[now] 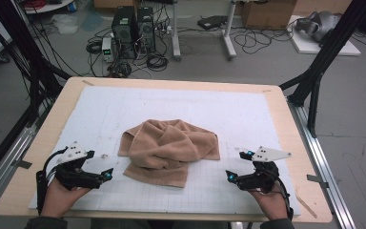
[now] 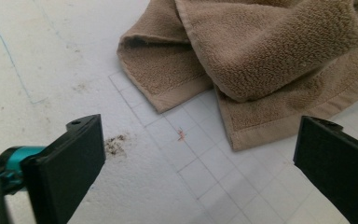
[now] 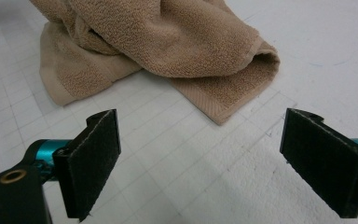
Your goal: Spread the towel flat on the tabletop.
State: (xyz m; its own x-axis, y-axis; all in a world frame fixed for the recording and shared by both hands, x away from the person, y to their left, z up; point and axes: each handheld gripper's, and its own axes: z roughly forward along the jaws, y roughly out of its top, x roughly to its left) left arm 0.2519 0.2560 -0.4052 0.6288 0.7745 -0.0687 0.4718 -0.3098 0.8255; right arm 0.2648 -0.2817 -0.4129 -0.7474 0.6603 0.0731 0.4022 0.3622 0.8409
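Flanking a crumpled tan towel (image 1: 169, 150), two hand-held grippers wait low over the white gridded mat (image 1: 267, 119) that covers the wooden desk (image 1: 47, 138). At left, the left gripper (image 1: 106, 174) points inward at the cloth, its jaws spread wide with nothing between them; the towel lies just ahead, near but apart. At centre, the towel sits bunched in loose folds, hemmed edges trailing toward the person's side, which suggests each gripper is lined up to take a near corner or edge. At right, the right gripper (image 1: 229, 175) mirrors its partner, jaws likewise parted and empty, aimed at the cloth's other flank.

From above, the symmetry of the two hands is plain, along with cables and computer towers (image 1: 133, 31) on the floor beyond. The left gripper view adds a dark smudge (image 2: 116, 143) on the mat and the towel's hem (image 2: 177, 95) up close; the right gripper view picks out a folded corner (image 3: 219, 112) pointing toward the jaws.
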